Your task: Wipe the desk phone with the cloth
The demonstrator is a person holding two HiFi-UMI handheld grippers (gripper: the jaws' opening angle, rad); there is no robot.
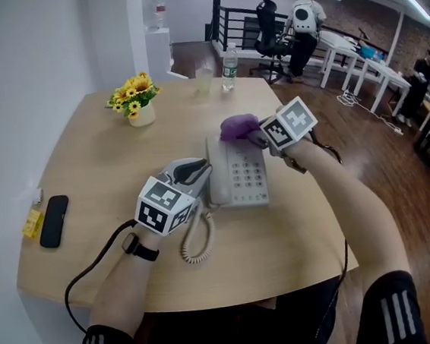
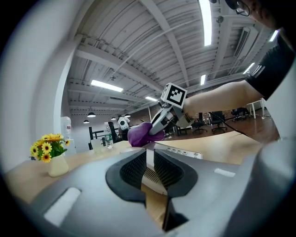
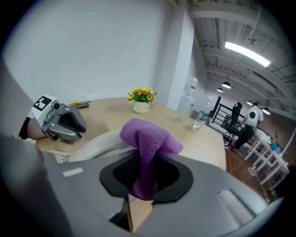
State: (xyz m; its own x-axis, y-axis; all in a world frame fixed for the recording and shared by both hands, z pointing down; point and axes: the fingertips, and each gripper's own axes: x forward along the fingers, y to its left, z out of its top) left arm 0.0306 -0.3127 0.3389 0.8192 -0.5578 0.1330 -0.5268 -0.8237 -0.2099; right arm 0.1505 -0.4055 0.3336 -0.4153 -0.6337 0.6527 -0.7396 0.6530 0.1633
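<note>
A white desk phone [image 1: 238, 176] lies in the middle of the round wooden table [image 1: 107, 163], its coiled cord [image 1: 197, 246] looping toward me. My right gripper [image 1: 261, 134] is shut on a purple cloth [image 1: 238, 127], which rests on the phone's far end. The right gripper view shows the cloth [image 3: 148, 139] pinched between the pads and bunched above them. My left gripper [image 1: 192, 171] sits against the phone's left side by the handset. Its jaws stand almost together [image 2: 149, 162], with only a thin slit through which the phone's edge shows.
A pot of yellow flowers [image 1: 139, 103] stands at the far left. A water bottle [image 1: 228, 67] and a plastic cup [image 1: 203, 81] are at the far edge. A black handset-like device [image 1: 53, 220] and a yellow item [image 1: 32, 223] lie by the left edge. People stand in the office behind.
</note>
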